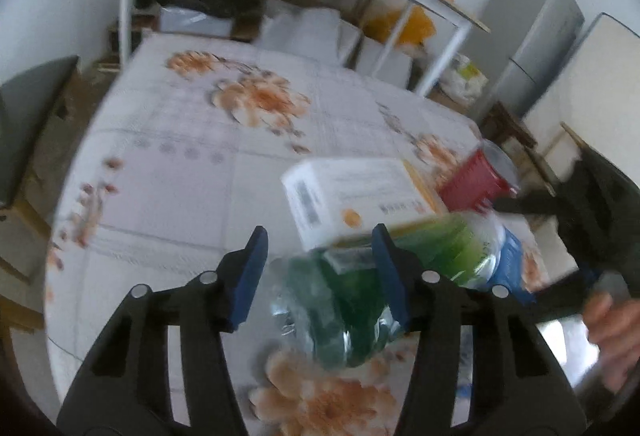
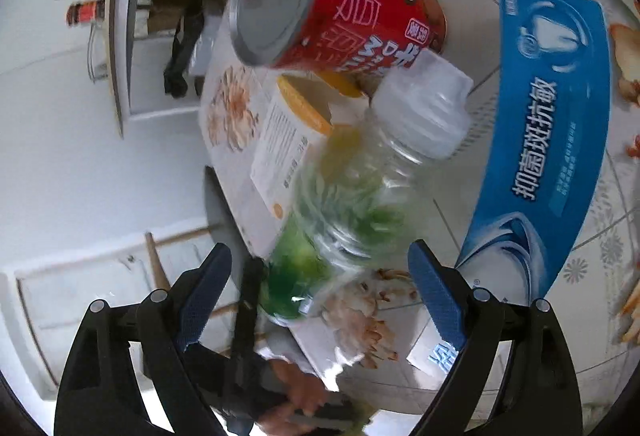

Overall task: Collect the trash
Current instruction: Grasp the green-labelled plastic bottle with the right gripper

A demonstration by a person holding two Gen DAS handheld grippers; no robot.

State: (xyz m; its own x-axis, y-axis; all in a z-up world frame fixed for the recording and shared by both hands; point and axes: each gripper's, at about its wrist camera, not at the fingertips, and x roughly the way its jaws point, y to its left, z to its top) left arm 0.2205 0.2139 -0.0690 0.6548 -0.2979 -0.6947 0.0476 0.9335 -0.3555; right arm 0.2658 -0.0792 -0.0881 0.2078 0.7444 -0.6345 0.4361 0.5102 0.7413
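Left wrist view first: the left tool (image 1: pixel 320 268) has its blue pads either side of a clear plastic bottle (image 1: pixel 344 300) with a green label, lying on the flowered table (image 1: pixel 180 140). The right-hand pad sits against the bottle; the other pad shows a gap, though motion blur makes it hard to be sure, so the jaws read as spread around the bottle and not pinching it. Just beyond lies a white carton (image 1: pixel 356 196) with an orange mark, its near edge overlapping the bottle. Further right a red can (image 1: pixel 476 184) lies on its side, and a blue box (image 1: pixel 512 260) peeks out behind the bottle. A hand (image 1: pixel 612 332) shows at the right edge.

Over to the right wrist view: the right tool (image 2: pixel 320 276) is spread wide, nothing pressed between its pads. The same bottle (image 2: pixel 352 204) lies ahead of it, white cap (image 2: pixel 424 112) pointing away. Touching the cap end is the red can (image 2: pixel 340 4), open silver end toward the camera. The white carton (image 2: pixel 280 140) lies beside the bottle, the blue box (image 2: pixel 552 132) on the other side.
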